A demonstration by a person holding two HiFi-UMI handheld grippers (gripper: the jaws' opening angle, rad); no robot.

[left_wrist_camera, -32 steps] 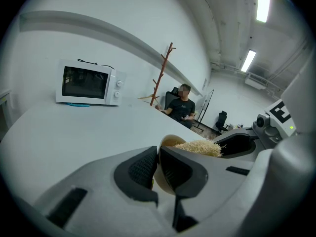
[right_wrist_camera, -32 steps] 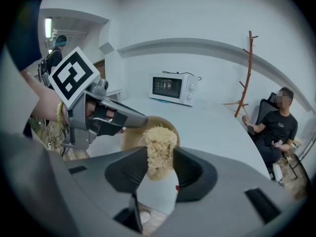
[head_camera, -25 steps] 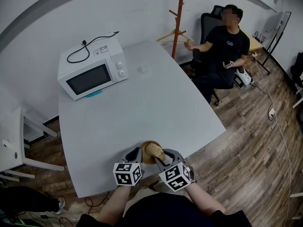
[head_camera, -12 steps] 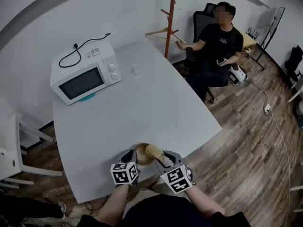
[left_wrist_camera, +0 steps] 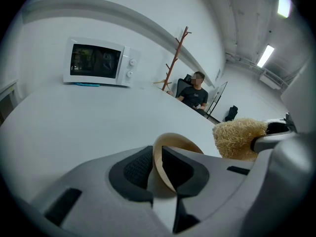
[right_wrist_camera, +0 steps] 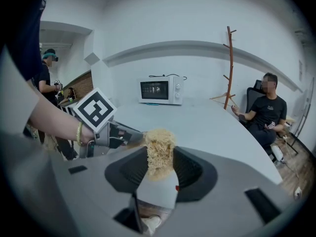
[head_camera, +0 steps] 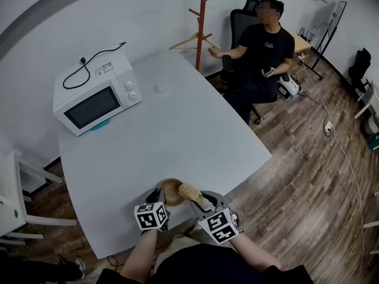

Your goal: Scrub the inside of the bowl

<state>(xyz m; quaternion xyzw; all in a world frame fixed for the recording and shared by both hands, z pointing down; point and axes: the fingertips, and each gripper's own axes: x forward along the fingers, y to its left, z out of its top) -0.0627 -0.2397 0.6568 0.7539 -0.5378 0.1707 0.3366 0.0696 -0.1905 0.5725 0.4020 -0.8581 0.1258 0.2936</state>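
Bowl (head_camera: 170, 191), tan and thin-walled, sits at the near edge of the grey tabletop (head_camera: 166, 129). Its near rim is pinched between the jaws of the left gripper (left_wrist_camera: 156, 157), one pad inside the wall and one outside. It looks light, stiff and smooth, so it will likely skid or tip under scrubbing pressure; the rim wall is the sensible hold. Right gripper (right_wrist_camera: 160, 168) has its jaws clenched on a straw-coloured fibrous scrubber (right_wrist_camera: 159, 149), whose head is at the bowl's right side. Microwave (head_camera: 95, 96) stands well apart at the far corner.

Office-like room: large white table (head_camera: 177, 135), black swivel chair (head_camera: 238, 25), coat stand (head_camera: 202, 28), microwave (head_camera: 95, 96), wood-plank floor (head_camera: 308, 182).
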